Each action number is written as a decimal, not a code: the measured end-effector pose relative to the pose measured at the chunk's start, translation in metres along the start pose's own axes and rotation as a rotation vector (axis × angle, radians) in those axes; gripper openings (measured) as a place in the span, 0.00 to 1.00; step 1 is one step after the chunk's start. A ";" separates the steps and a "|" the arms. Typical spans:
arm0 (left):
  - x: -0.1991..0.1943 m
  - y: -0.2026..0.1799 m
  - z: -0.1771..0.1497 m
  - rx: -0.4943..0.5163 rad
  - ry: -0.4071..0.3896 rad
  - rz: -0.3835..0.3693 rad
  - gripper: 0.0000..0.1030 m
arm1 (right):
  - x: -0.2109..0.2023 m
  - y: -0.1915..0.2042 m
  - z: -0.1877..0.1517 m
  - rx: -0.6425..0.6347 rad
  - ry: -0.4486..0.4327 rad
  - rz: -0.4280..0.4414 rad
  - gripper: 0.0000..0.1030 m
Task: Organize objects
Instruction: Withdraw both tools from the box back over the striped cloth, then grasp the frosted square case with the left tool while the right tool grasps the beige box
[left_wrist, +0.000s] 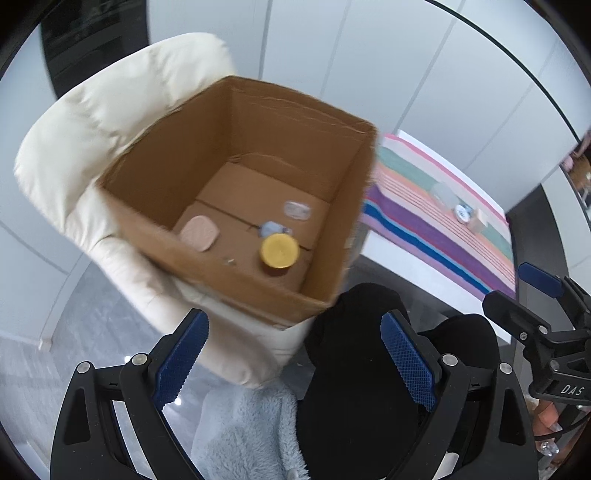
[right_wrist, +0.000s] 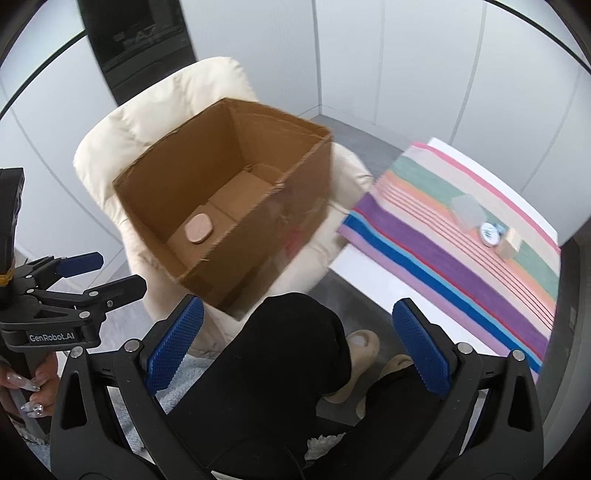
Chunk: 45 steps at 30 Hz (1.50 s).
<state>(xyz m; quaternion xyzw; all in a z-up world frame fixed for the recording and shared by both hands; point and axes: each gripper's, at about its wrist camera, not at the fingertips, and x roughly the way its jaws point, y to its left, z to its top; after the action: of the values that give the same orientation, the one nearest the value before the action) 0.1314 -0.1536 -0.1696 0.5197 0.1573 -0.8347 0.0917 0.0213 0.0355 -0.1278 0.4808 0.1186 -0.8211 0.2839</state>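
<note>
Cream padded armchair (left_wrist: 92, 122) at the back, bearing an open cardboard box (left_wrist: 177, 162) on its seat, mouth facing up, one corner turned toward the cameras, long axis not clear through the fisheye. To the right, a table under a striped cloth (right_wrist: 461, 236), stripes running diagonally from upper left down to lower right. Black-trousered legs (right_wrist: 288, 362) low in the middle, beige slippers (right_wrist: 364, 347) on the floor, pale blue fleece (left_wrist: 243, 435) beside the knee.

Left gripper (left_wrist: 295, 373) spread wide, nothing between the blue pads, hanging above knee and chair edge. Right gripper (right_wrist: 295, 350) likewise spread and empty, over the legs.

Inside the box, on its floor: yellow-lidded jar (left_wrist: 279, 252) upright, lid up; pink rounded pad (left_wrist: 199, 233) lying flat near the left wall; clear small container (left_wrist: 296, 210) further back; small bluish item (left_wrist: 271, 229) just behind the jar, too blurred to name.

On the cloth, well apart from the box: clear cup-like thing (right_wrist: 467, 210), round white-faced object (right_wrist: 489, 232), small pale block (right_wrist: 509, 246), close in a row along the stripes.
</note>
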 end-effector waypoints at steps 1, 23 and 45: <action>0.001 -0.007 0.002 0.015 0.001 -0.012 0.93 | -0.002 -0.005 -0.002 0.011 -0.003 -0.011 1.00; 0.037 -0.197 0.023 0.395 0.026 -0.174 0.93 | -0.075 -0.162 -0.080 0.372 -0.049 -0.258 1.00; 0.118 -0.335 0.080 0.565 0.081 -0.176 0.93 | -0.036 -0.323 -0.109 0.556 -0.049 -0.323 1.00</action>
<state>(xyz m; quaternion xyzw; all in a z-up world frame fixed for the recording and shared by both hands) -0.0938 0.1316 -0.1861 0.5418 -0.0332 -0.8288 -0.1358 -0.0738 0.3605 -0.1778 0.4949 -0.0423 -0.8679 0.0107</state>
